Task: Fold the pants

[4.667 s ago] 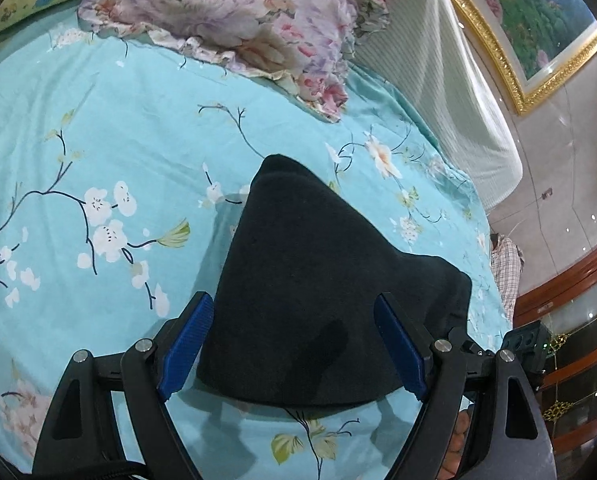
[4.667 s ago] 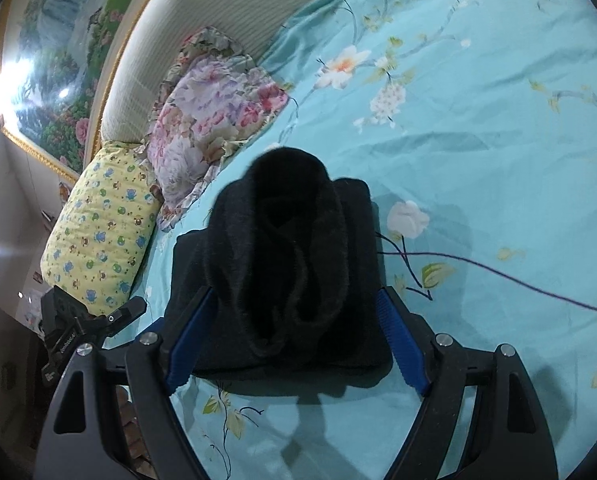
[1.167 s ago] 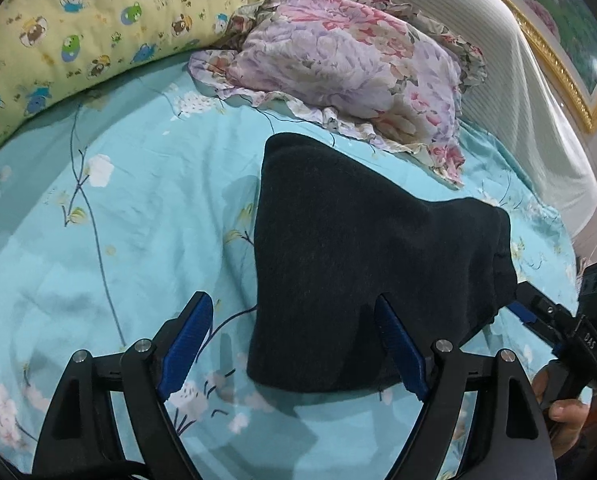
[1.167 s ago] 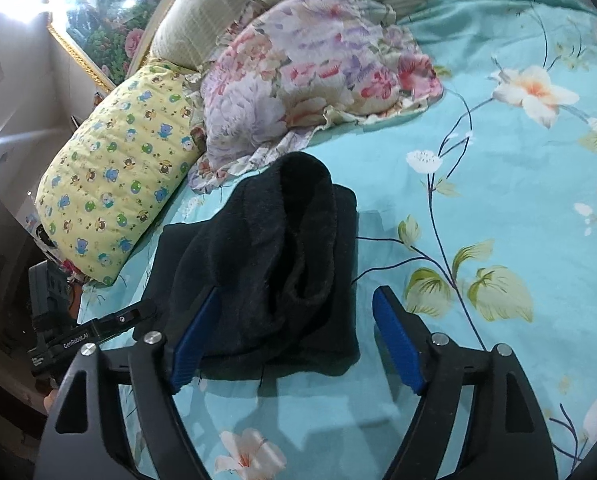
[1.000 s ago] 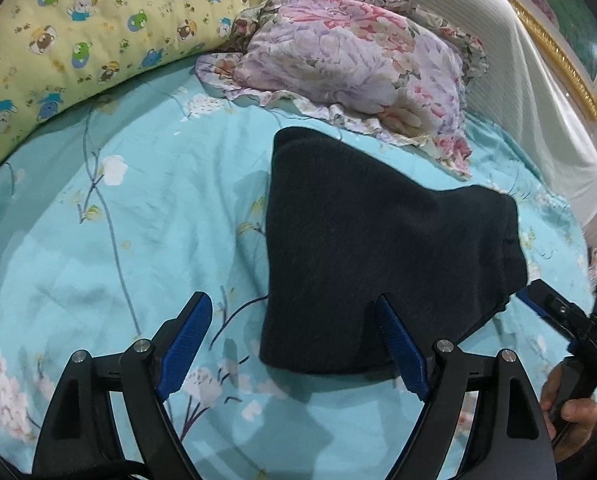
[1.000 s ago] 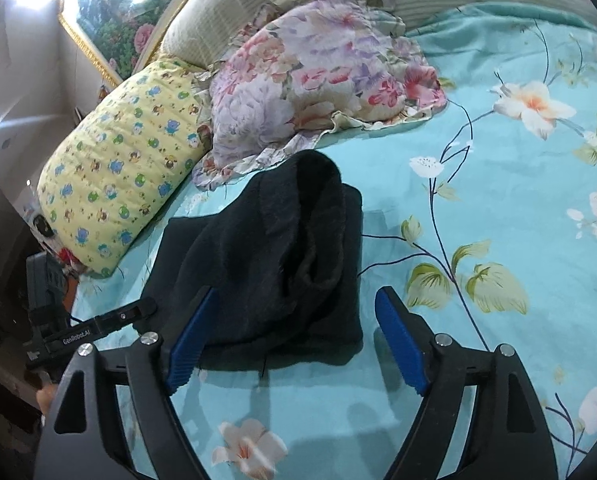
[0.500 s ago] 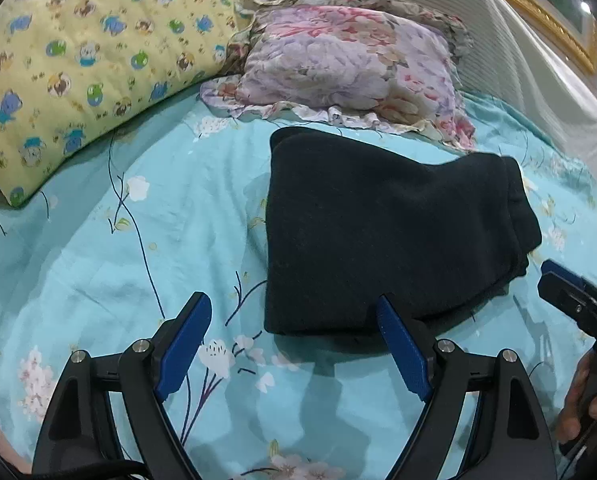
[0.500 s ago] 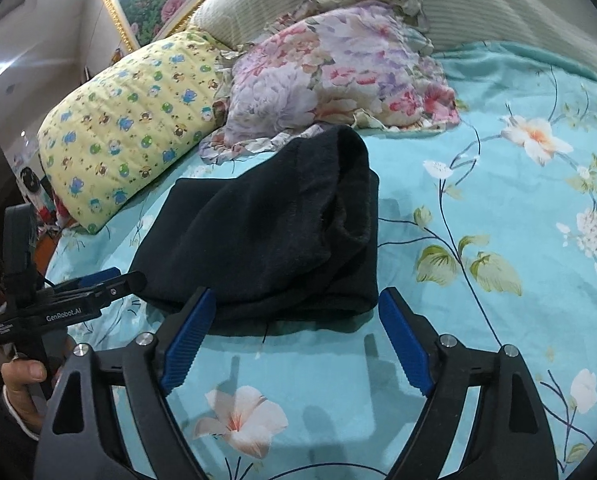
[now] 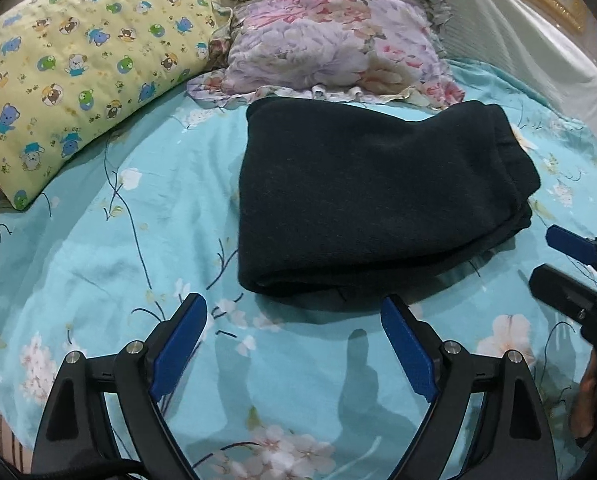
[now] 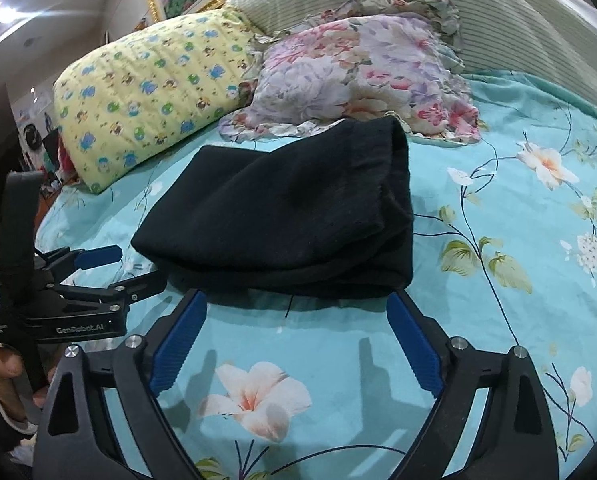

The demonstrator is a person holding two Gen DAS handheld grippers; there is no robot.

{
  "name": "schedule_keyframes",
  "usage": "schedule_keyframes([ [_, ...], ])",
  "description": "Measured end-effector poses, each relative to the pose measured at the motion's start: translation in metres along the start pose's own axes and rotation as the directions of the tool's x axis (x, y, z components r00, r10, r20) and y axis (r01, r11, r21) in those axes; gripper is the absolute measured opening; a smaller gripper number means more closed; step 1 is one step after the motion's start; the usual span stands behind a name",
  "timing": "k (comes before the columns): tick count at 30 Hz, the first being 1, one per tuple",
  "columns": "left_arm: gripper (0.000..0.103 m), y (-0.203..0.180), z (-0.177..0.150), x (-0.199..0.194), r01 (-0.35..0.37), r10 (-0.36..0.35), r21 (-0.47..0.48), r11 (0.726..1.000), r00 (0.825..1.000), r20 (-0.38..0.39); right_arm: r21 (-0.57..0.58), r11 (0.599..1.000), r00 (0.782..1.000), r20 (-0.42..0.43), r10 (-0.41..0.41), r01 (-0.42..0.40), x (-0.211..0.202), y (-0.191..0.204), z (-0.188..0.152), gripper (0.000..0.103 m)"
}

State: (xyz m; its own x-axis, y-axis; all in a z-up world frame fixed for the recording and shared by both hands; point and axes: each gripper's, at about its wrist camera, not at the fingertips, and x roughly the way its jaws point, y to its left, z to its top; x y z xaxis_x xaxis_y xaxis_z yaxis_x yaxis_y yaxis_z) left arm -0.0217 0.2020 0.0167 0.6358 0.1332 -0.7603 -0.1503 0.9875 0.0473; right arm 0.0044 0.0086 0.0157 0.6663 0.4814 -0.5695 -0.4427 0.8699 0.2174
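left gripper (image 10: 98, 268): "GenRobot.AI", spread, just widened, empty | right gripper (image 10: 294, 312): same | pants (image 10: 290, 212) folded

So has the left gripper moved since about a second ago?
Yes. The left gripper has backed away from the folded black pants: its blue fingertips, which reached alongside the pants' near edge, now sit short of it over bare sheet. Its jaws have just been opening, empty.
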Motion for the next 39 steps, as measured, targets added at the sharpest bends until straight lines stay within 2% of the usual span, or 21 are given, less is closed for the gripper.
schedule_keyframes([
  [6,0.092,-0.002,-0.001,0.0,-0.017,0.017,0.01,1.0,0.999,0.03,-0.016,1.0,1.0,-0.007,-0.005,0.005,0.005,0.004,-0.004,0.095],
  [14,0.092,0.002,-0.001,0.001,0.021,-0.021,-0.006,1.0,0.999,0.048,-0.014,1.0,1.0,-0.013,-0.006,0.006,0.011,0.002,-0.004,0.095],
  [24,0.092,-0.001,0.0,0.009,0.003,-0.003,0.001,1.0,1.0,0.031,-0.022,1.0,1.0,-0.015,-0.003,0.003,0.019,0.001,0.002,0.096],
  [39,0.092,0.003,0.002,0.008,0.036,-0.035,-0.019,0.999,0.999,0.035,-0.015,1.0,1.0,-0.023,0.003,-0.003,0.024,0.0,0.004,0.096],
])
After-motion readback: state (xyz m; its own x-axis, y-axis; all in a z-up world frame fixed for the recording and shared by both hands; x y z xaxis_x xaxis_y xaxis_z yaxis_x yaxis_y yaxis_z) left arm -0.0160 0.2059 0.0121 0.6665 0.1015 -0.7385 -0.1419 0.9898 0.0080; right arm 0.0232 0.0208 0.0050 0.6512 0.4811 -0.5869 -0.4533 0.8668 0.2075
